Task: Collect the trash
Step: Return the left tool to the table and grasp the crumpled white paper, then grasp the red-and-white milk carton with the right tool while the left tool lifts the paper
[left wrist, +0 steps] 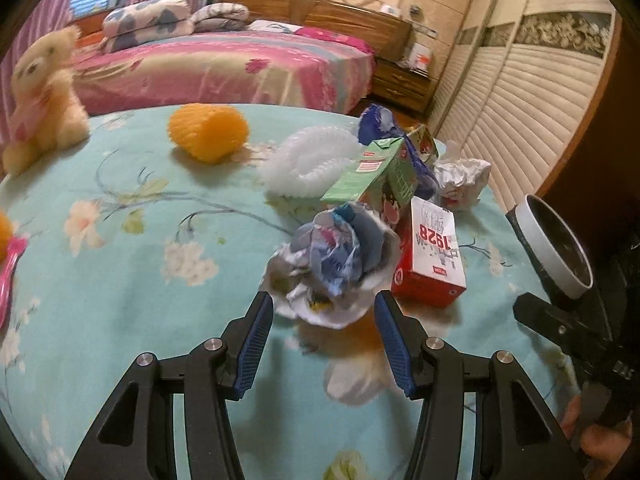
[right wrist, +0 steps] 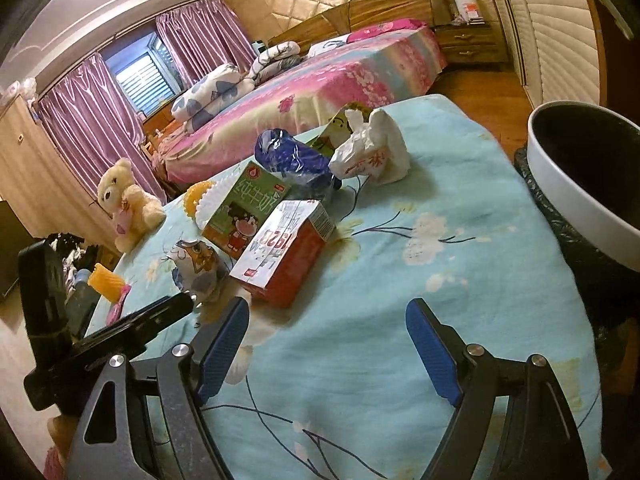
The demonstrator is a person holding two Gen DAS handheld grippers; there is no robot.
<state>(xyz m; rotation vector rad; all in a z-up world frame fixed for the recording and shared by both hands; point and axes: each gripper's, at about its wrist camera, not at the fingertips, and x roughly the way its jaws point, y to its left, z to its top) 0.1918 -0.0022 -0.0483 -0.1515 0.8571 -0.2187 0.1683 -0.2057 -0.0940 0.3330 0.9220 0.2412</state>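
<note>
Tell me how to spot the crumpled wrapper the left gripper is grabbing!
Find the round table with the blue flowery cloth. Near its edge stands a red and white carton; right beside it is the crumpled wrapper, a scrunched blue-and-white ball, unlike the boxy cartons.

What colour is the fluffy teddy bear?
Cream-yellow; the fluffy teddy bear shows best in the right wrist view.
</note>
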